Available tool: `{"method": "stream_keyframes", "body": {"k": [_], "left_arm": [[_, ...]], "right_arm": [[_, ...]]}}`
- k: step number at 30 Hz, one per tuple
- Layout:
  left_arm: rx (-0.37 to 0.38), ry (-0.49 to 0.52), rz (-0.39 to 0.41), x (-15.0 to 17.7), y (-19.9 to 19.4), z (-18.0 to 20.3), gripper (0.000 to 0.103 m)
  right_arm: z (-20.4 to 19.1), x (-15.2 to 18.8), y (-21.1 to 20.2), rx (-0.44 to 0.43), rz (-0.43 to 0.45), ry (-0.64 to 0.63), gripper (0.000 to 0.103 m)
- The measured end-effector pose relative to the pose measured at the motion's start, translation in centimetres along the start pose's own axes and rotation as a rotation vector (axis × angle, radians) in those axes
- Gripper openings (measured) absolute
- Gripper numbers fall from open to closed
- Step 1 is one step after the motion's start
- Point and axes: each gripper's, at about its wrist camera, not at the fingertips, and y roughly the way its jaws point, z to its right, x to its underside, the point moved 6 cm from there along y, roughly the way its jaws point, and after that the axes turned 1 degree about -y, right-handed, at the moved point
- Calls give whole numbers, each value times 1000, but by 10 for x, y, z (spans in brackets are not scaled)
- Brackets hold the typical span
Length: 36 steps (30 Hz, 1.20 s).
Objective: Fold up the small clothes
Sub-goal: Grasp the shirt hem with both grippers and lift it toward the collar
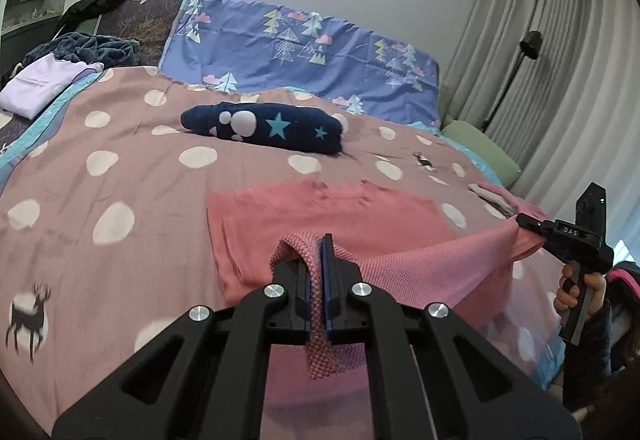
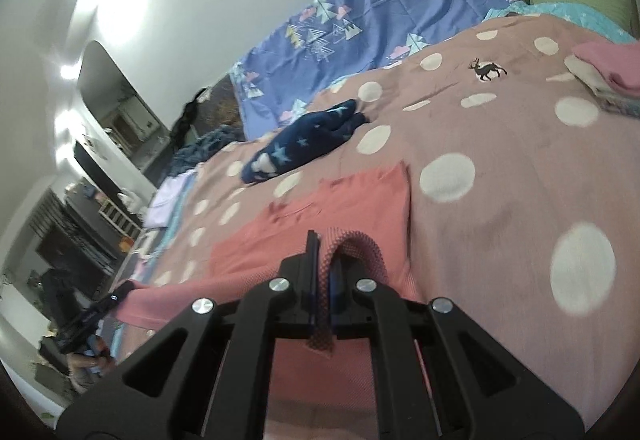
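A pink knit garment (image 1: 320,211) (image 2: 320,215) lies partly flat on the polka-dot bedspread (image 1: 120,167), its near edge lifted off the bed. My left gripper (image 1: 319,244) is shut on one corner of that edge, the fabric bunched between its pads. My right gripper (image 2: 326,244) is shut on the other corner; in the left wrist view it shows at the right (image 1: 524,220), held by a hand (image 1: 580,288), with the cloth stretched between the two. In the right wrist view the left gripper (image 2: 120,294) appears at the lower left.
A rolled navy garment with stars (image 1: 264,127) (image 2: 304,139) lies further up the bed. Folded clothes (image 2: 604,71) are stacked at the right bed edge. A blue tree-print quilt (image 1: 300,39), a lilac cloth (image 1: 40,83) and a green pillow (image 1: 480,147) lie around. Curtains (image 1: 560,39) hang at right.
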Motion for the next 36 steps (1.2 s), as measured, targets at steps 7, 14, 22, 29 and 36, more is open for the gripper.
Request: {"method": "stream_keyframes", "body": {"k": [7, 14, 22, 29, 36], "left_arm": [[-58, -23, -83, -17, 83, -29, 5], [-104, -94, -206, 9, 155, -68, 5], [-112, -53, -189, 20, 147, -67, 16], [-64, -41, -203, 31, 118, -59, 16], [-7, -118, -121, -14, 121, -62, 4]], "right_arm": [[30, -16, 81, 56, -61, 17, 5], [63, -4, 138, 96, -157, 40, 6], [68, -1, 130, 57, -165, 33, 22], [60, 12, 100, 40, -174, 1, 8], [47, -27, 116, -29, -126, 37, 4]]}}
